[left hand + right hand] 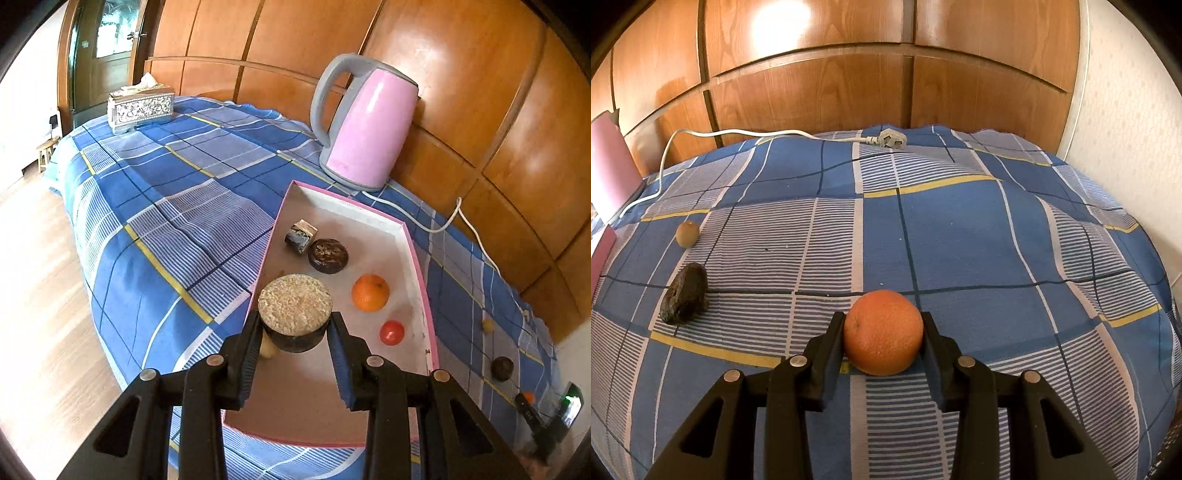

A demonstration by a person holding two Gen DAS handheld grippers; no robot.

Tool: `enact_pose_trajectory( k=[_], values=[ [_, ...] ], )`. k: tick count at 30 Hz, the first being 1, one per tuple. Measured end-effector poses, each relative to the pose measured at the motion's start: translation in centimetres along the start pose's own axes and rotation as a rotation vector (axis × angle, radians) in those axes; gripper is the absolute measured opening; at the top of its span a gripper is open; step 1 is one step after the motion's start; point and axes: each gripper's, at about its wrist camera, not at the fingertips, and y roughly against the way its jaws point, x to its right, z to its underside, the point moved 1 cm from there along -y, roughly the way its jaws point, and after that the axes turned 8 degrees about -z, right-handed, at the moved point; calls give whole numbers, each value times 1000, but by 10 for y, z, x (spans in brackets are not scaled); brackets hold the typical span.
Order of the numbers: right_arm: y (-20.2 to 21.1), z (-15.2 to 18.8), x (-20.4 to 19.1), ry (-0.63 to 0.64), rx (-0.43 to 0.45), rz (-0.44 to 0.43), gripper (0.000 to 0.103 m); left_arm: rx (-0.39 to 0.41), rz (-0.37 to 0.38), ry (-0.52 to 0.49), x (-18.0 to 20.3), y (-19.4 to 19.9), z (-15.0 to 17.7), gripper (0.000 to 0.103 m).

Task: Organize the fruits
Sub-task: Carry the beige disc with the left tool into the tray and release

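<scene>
My left gripper (pixel 294 325) is shut on a round dark fruit half with a pale grainy cut face (pixel 294 306), held over the near left part of the pink-rimmed box (pixel 413 251). In the box lie a dark cube piece (pixel 301 236), a dark round fruit (pixel 328 255), an orange (pixel 370 292), a small red fruit (pixel 392 332) and a pale piece (pixel 267 349) under the held fruit. My right gripper (pixel 884 328) is shut on an orange (pixel 883 332) at the checked cloth. A dark wrinkled fruit (pixel 685 293) and a small tan fruit (pixel 687 233) lie to its left.
A pink kettle (pixel 369 129) stands behind the box, its white cord (pixel 738 133) and plug (pixel 892 139) trailing along the wooden wall. A silver tissue box (pixel 140 107) sits at the far corner. The blue checked cloth (pixel 177 192) drops off to the floor on the left.
</scene>
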Motion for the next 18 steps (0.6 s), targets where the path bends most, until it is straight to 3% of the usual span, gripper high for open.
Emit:
enact_pose_trajectory(
  k=[10,18],
  values=[
    [0,0,-2,17,-1,18,39,11,19,-47,11,2,2,36],
    [0,1,-2,17,-1,18,39,-32,21,-62,18,-12,-2,36]
  ],
)
